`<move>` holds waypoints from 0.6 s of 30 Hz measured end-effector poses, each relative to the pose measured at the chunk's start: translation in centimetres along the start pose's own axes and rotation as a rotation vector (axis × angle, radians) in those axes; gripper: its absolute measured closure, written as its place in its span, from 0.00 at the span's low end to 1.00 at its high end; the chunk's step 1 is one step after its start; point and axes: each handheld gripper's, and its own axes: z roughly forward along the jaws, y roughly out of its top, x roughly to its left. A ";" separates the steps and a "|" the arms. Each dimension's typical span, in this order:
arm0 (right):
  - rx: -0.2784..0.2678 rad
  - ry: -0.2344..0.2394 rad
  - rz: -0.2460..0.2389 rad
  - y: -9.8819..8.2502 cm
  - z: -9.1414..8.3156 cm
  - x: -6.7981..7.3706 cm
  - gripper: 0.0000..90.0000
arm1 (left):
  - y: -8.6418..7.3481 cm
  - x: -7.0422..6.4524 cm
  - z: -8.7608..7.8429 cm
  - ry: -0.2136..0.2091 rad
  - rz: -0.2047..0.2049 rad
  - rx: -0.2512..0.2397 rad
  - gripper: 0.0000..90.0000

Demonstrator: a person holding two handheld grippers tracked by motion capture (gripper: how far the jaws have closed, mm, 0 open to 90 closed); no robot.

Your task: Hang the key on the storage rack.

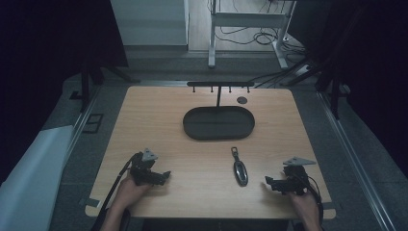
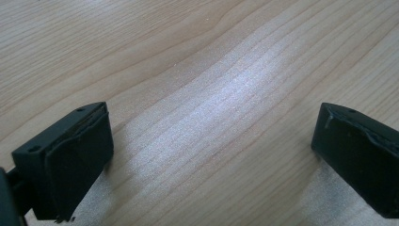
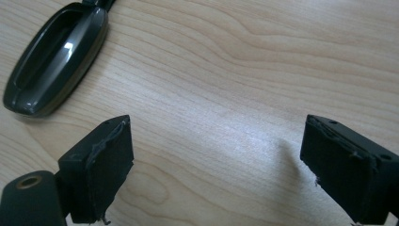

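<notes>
the dark oval tray at 12 o'clock of the table looks empty, its inside dim. the key fob lies at 6 o'clock of it, cut off in the right gripper view. left gripper and right gripper: jaws apart, nothing between.

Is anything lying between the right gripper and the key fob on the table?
Nothing visible. Bare tabletop separates the right gripper, jaws open, from the key fob. In the right gripper view the fob lies ahead and left of the jaws, untouched.
</notes>
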 end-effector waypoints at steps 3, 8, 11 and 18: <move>0.003 -0.005 0.010 0.2 -0.1 0.1 0.11 | 0.0 0.0 0.0 0.000 0.000 0.000 0.00; 0.003 -0.018 0.004 0.4 -0.2 0.1 0.10 | 0.0 0.0 0.0 0.000 0.000 0.000 0.00; 0.007 -0.018 0.010 0.6 -0.2 0.1 0.09 | 0.0 0.0 0.0 0.000 0.000 0.000 0.00; 0.028 0.011 0.036 1.3 -0.4 0.3 0.09 | 0.0 0.0 0.0 0.000 0.000 0.000 0.00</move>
